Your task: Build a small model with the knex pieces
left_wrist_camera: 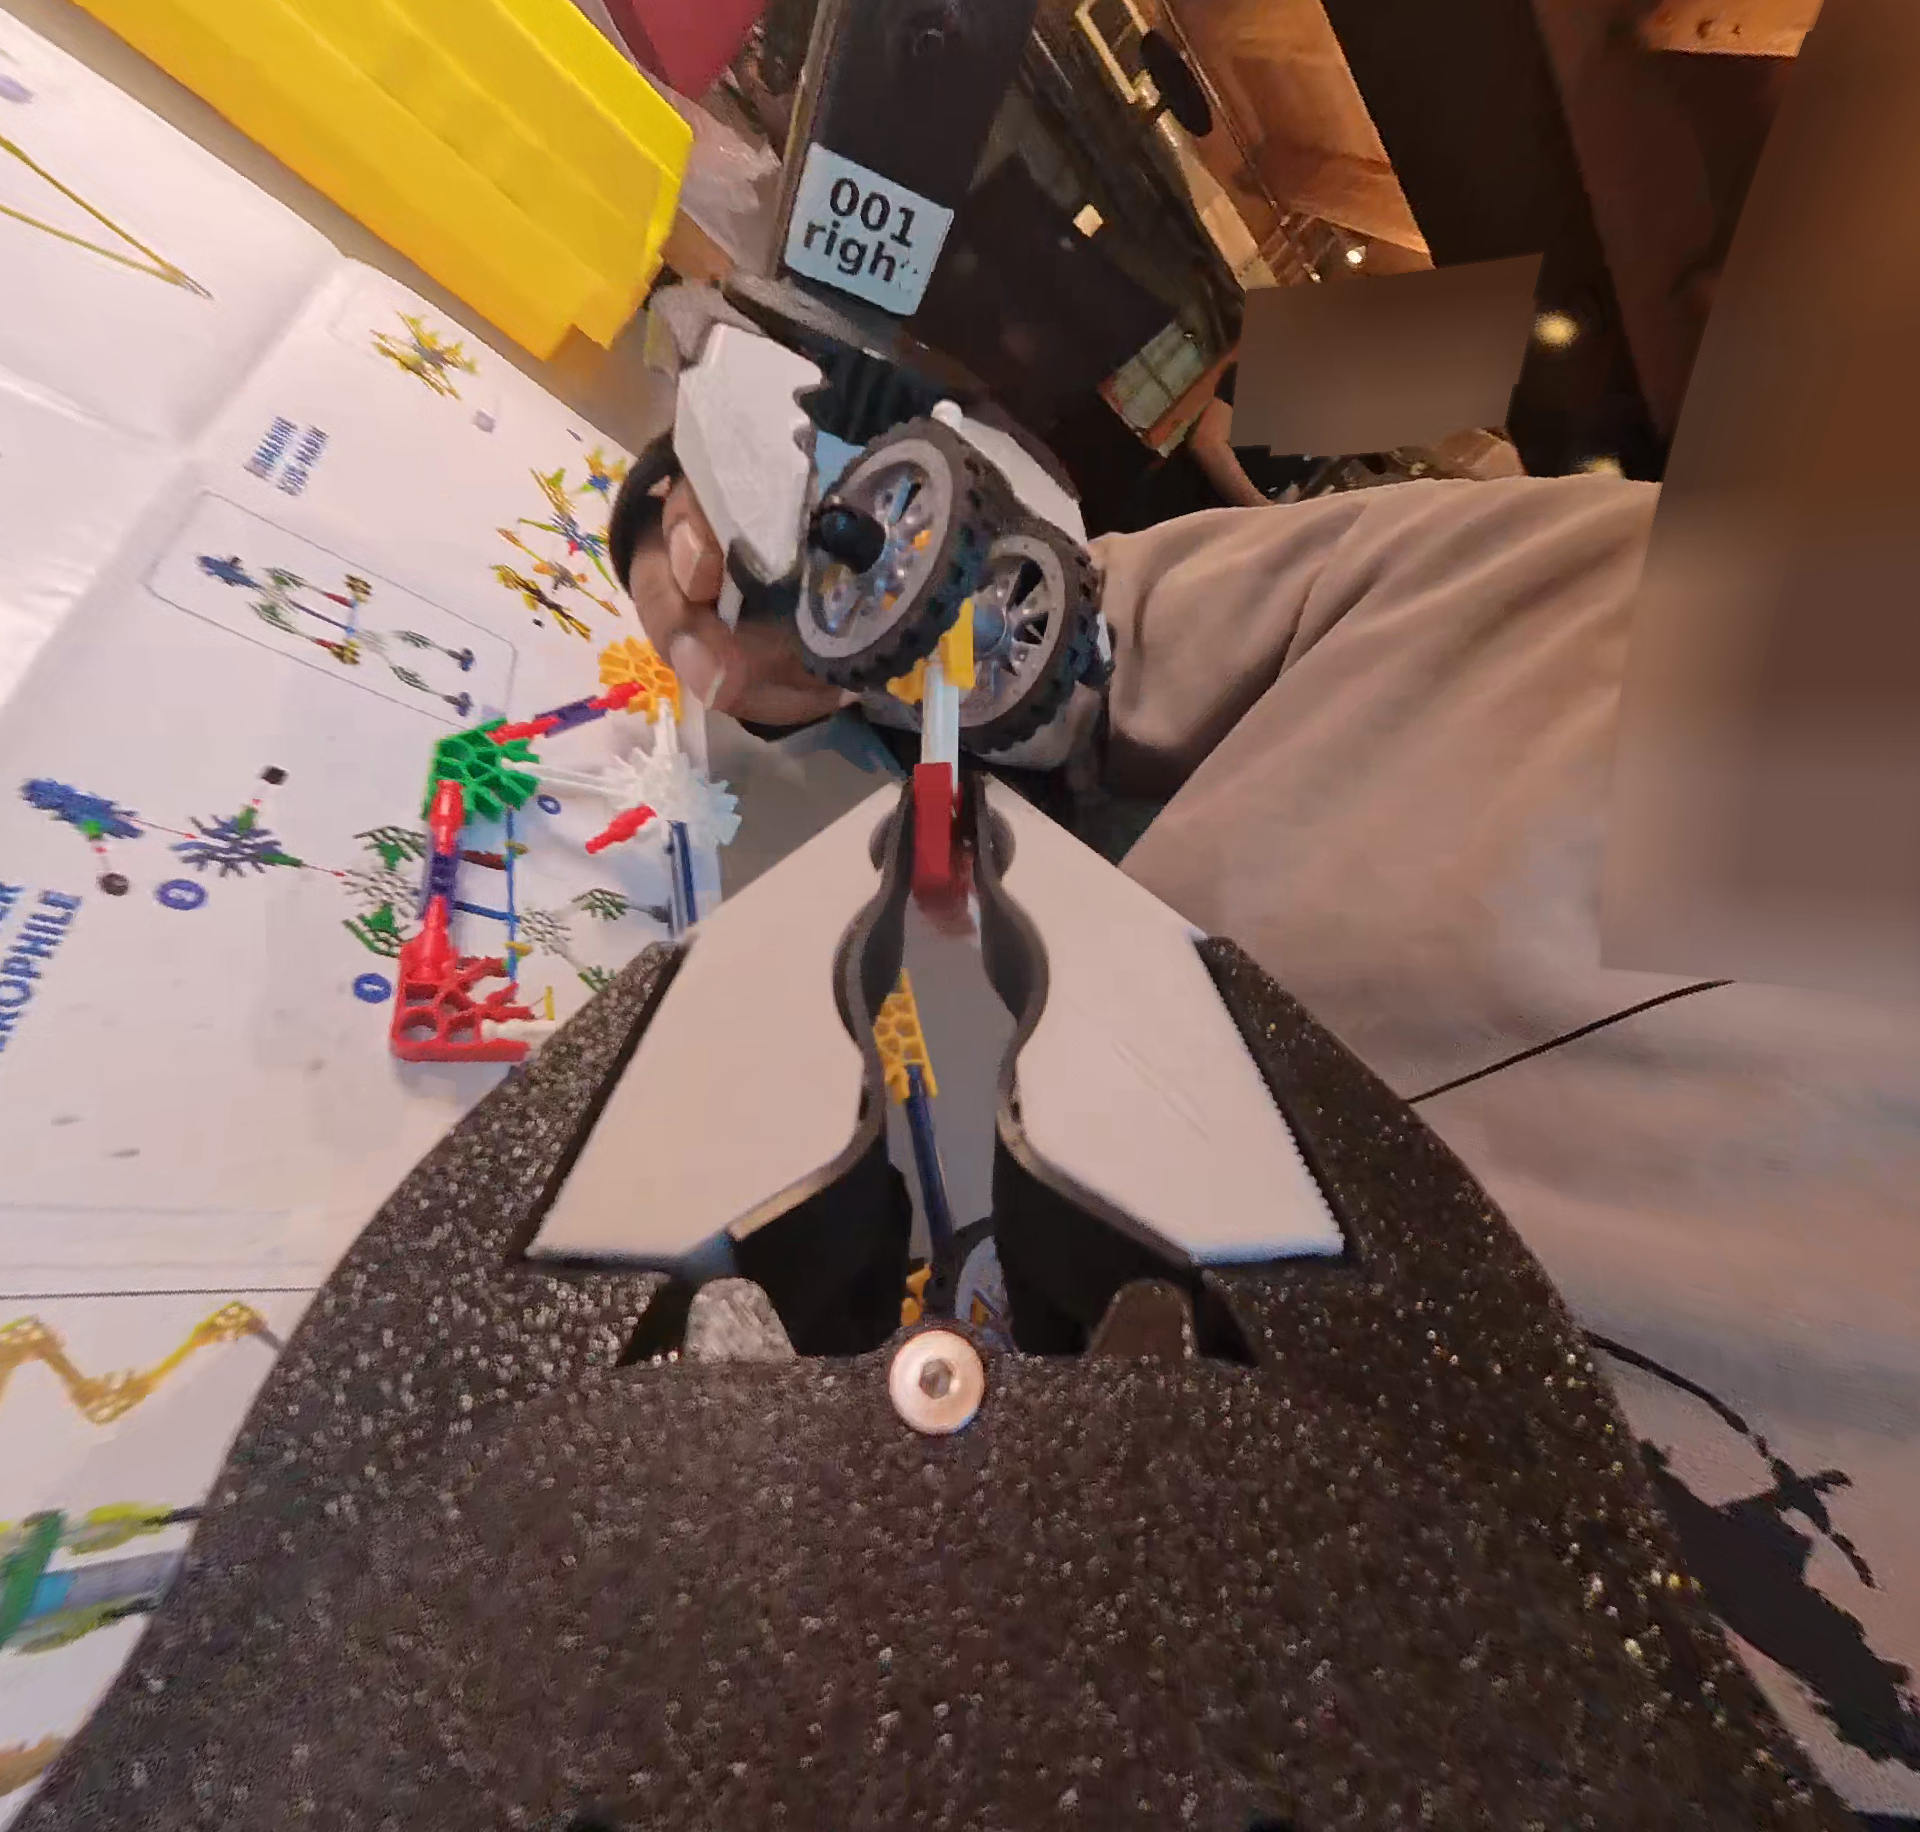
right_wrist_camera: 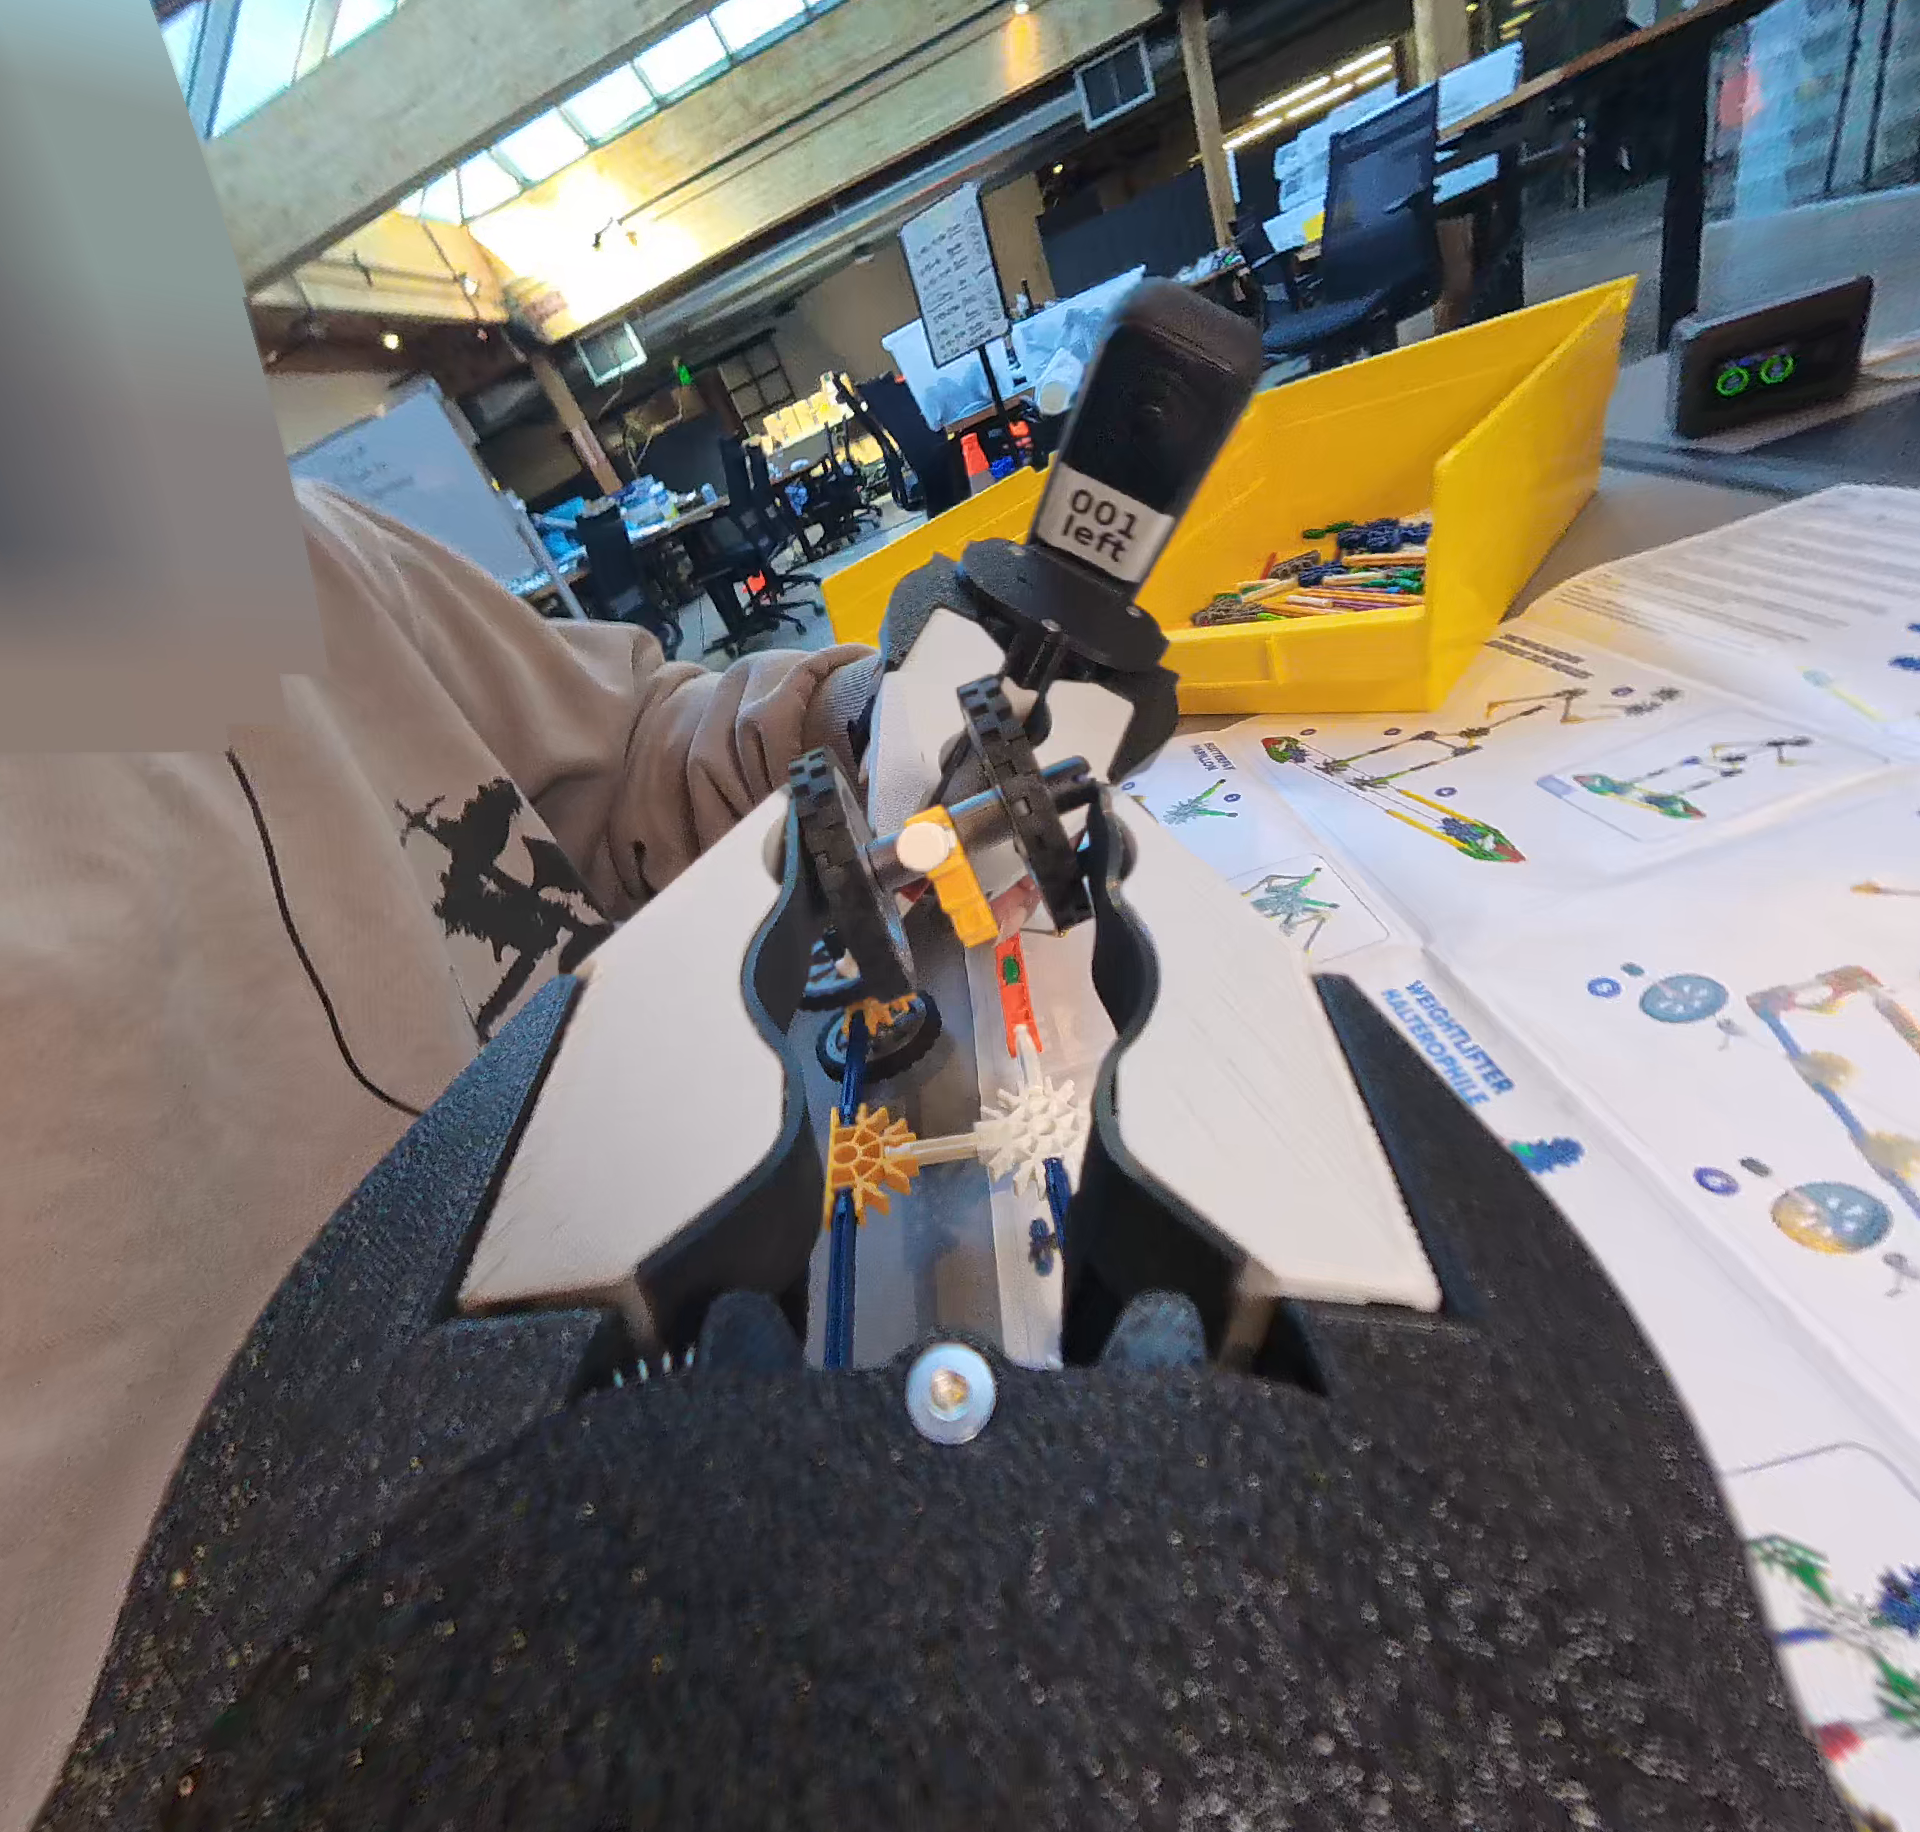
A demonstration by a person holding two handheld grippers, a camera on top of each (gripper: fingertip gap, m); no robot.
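Observation:
My left gripper (left_wrist_camera: 935, 818) is shut on a red connector (left_wrist_camera: 932, 852). A white rod (left_wrist_camera: 940, 728) runs from it up to a yellow connector (left_wrist_camera: 951, 655) on the axle of two black-tyred wheels (left_wrist_camera: 883, 556). My right gripper (right_wrist_camera: 951, 832) is shut across that wheel pair. One wheel (right_wrist_camera: 831, 889) lies against its left finger and the other (right_wrist_camera: 1023, 826) against its right, with the yellow connector (right_wrist_camera: 956, 894) between them. The whole piece is held above the table. The left gripper's black mount (right_wrist_camera: 1070, 619) shows just behind the wheels.
A built rod-and-connector frame (left_wrist_camera: 478, 847) lies on the printed instruction sheet (left_wrist_camera: 208, 535), partly seen between my right fingers (right_wrist_camera: 1029, 1122). A yellow bin (right_wrist_camera: 1455, 535) of loose rods stands at the back. A person's beige sleeve (left_wrist_camera: 1351, 691) is close on the right. A small dark box (right_wrist_camera: 1766, 369) stands behind the bin. Less than 4 cm separates the two grippers' tips.

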